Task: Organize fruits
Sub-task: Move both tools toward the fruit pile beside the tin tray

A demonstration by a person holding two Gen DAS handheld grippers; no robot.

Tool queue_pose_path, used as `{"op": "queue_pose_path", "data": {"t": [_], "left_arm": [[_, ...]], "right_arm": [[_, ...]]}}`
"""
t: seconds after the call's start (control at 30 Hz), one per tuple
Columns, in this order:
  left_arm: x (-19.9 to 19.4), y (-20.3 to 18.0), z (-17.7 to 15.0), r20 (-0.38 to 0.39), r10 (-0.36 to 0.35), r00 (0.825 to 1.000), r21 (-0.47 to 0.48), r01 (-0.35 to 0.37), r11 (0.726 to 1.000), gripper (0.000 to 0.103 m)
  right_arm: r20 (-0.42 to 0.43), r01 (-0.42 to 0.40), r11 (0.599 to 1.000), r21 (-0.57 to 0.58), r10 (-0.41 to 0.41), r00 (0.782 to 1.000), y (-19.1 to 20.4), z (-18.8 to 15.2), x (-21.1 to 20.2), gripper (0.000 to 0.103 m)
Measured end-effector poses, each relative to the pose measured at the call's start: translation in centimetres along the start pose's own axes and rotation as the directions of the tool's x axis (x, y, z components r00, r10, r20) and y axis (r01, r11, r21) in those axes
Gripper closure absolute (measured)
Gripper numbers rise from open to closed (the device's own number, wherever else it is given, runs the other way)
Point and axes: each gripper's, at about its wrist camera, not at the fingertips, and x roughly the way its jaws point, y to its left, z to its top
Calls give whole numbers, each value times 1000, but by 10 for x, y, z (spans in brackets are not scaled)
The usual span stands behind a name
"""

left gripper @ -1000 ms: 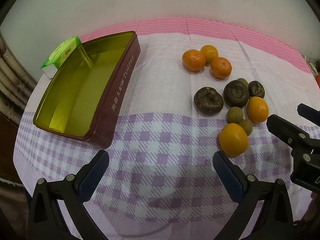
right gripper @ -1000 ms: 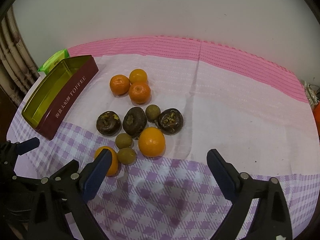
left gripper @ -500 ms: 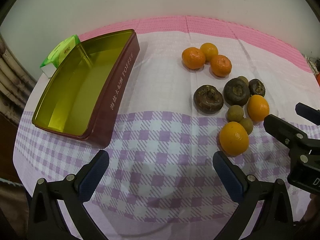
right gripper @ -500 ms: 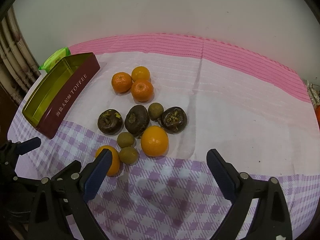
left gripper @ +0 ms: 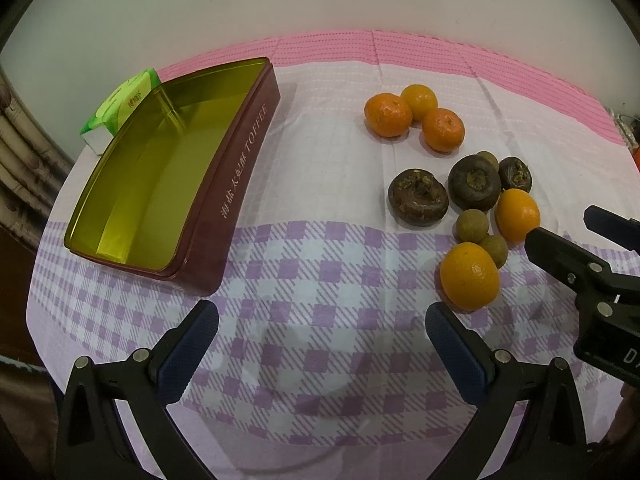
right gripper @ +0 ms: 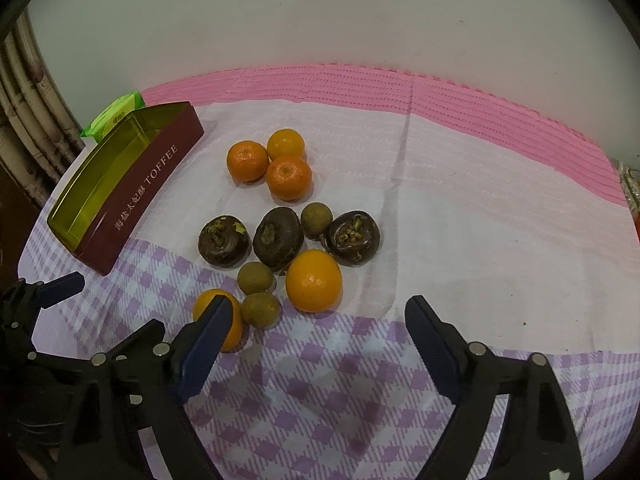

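A cluster of fruit lies on the checked cloth: three small tangerines (right gripper: 272,166), three dark brown fruits (right gripper: 278,238), small greenish-brown round fruits (right gripper: 256,278), and two larger oranges (right gripper: 314,280) (left gripper: 470,276). An open maroon toffee tin (left gripper: 160,176) with a gold inside stands empty at the left. My left gripper (left gripper: 322,340) hovers open over bare cloth, near the front edge. My right gripper (right gripper: 320,332) hangs just in front of the larger orange, its jaws closing, nothing between them; its left finger covers part of the second orange (right gripper: 234,320).
A green and white packet (left gripper: 120,110) lies behind the tin at the far left. A pale wall bounds the table's back, along the pink cloth band (right gripper: 440,92). In the left wrist view the right gripper's fingers (left gripper: 560,248) reach in from the right edge.
The right gripper's jaws have narrowed, the left finger swinging inward over the near orange. Both hands have otherwise stayed in place, and no fruit has moved.
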Motion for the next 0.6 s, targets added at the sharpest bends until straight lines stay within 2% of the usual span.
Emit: {"op": "queue_pose_path", "data": {"t": [0.3, 0.6], "left_arm": [[2, 1, 1, -9, -6, 1000, -1, 6, 1000, 2], [3, 0, 5, -8, -52, 999, 8, 52, 999, 9]], "right_arm": [[-19, -13, 1000, -8, 13, 1000, -6, 0, 5, 31], [-48, -44, 999, -24, 43, 998, -10, 4, 21, 45]]}}
